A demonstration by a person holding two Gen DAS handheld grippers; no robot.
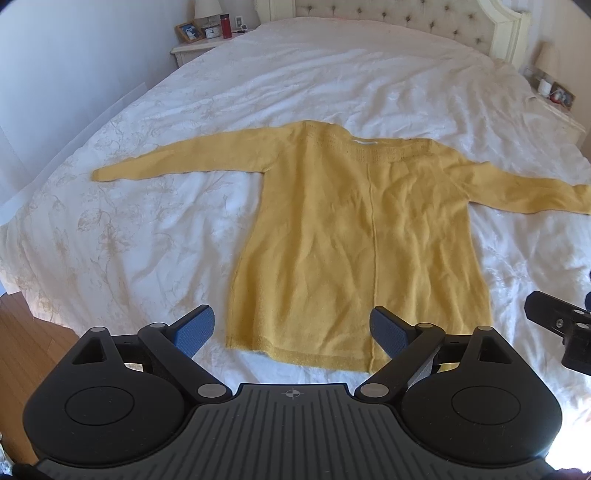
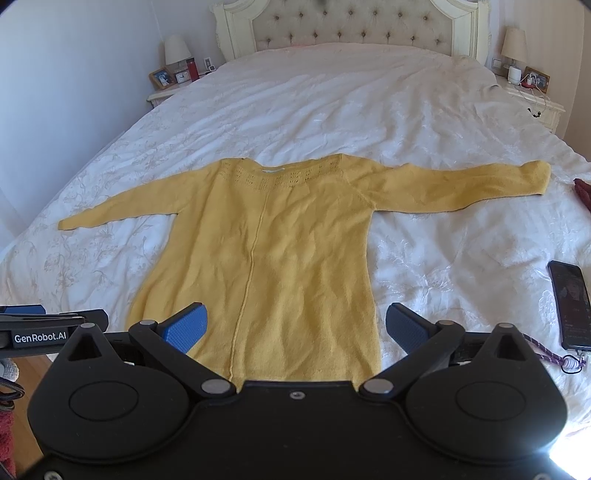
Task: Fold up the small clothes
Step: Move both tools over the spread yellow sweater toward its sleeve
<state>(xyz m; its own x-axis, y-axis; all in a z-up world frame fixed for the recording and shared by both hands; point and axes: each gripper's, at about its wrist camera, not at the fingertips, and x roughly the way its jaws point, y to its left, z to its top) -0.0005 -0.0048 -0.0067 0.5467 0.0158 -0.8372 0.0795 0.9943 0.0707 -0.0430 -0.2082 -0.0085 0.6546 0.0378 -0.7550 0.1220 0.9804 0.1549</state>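
Note:
A yellow knit sweater (image 1: pixel 354 229) (image 2: pixel 269 254) lies flat on the white bedspread (image 1: pixel 295 81) (image 2: pixel 332 99), hem toward me and both sleeves spread out sideways. My left gripper (image 1: pixel 291 334) hovers over the hem's left half, open, blue pads wide apart with nothing between them. My right gripper (image 2: pixel 295 328) hangs over the hem's right half, also open and empty. Each gripper's side shows at the edge of the other's view.
A black phone (image 2: pixel 569 306) with a purple cord lies on the bed at the right, near a dark red cloth (image 2: pixel 583 192). Nightstands with lamps, frames and a red bottle (image 1: pixel 226 26) flank the tufted headboard (image 2: pixel 351 33). Wooden floor (image 1: pixel 33 332) shows at lower left.

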